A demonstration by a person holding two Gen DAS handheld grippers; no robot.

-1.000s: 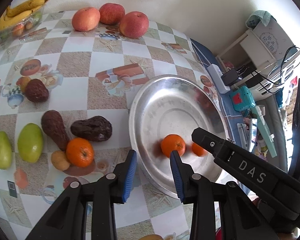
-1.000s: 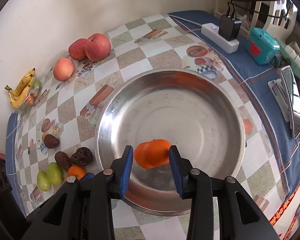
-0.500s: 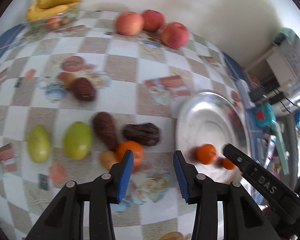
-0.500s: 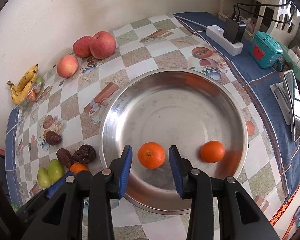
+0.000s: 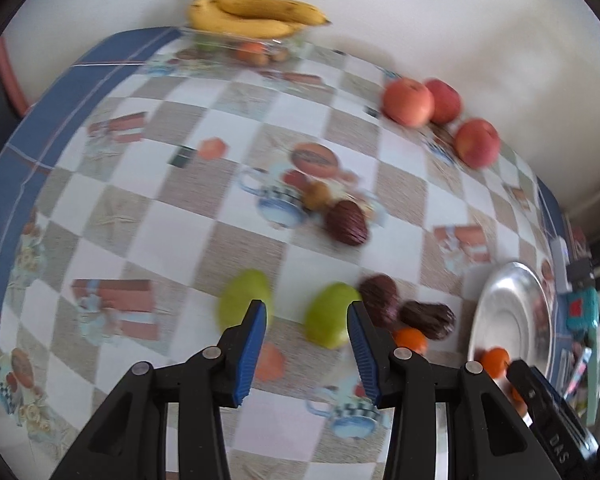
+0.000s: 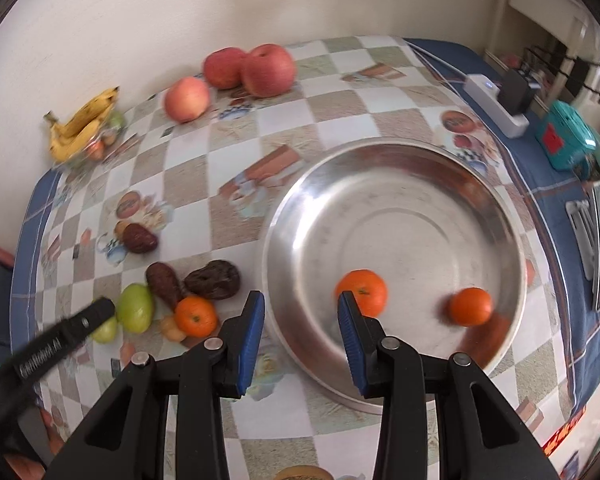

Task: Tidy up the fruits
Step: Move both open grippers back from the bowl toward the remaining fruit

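Observation:
My left gripper [image 5: 306,312] hangs open and empty over the checkered table, above two green fruits [image 5: 330,316] [image 5: 246,304]. An orange [image 5: 410,340] and two dark brown fruits [image 5: 428,320] lie just to their right. My right gripper [image 6: 300,300] is open and empty over the near left rim of the silver bowl [image 6: 400,220]. Two oranges [image 6: 362,292] [image 6: 470,306] rest in that bowl. In the right wrist view the table orange [image 6: 196,316] sits beside a green fruit [image 6: 136,312], with a left gripper finger [image 6: 60,344] over the second green one.
Three red apples [image 6: 268,70] and a bunch of bananas [image 6: 82,124] on a glass dish lie by the wall. Another dark fruit [image 6: 140,238] sits mid-table. A white power strip [image 6: 496,108] and a teal box [image 6: 568,140] lie right of the bowl.
The right gripper let go of an orange, which now lies in the bowl, and drifted left to the rim. The left gripper swung left from the bowl to the green fruits and opened wider.

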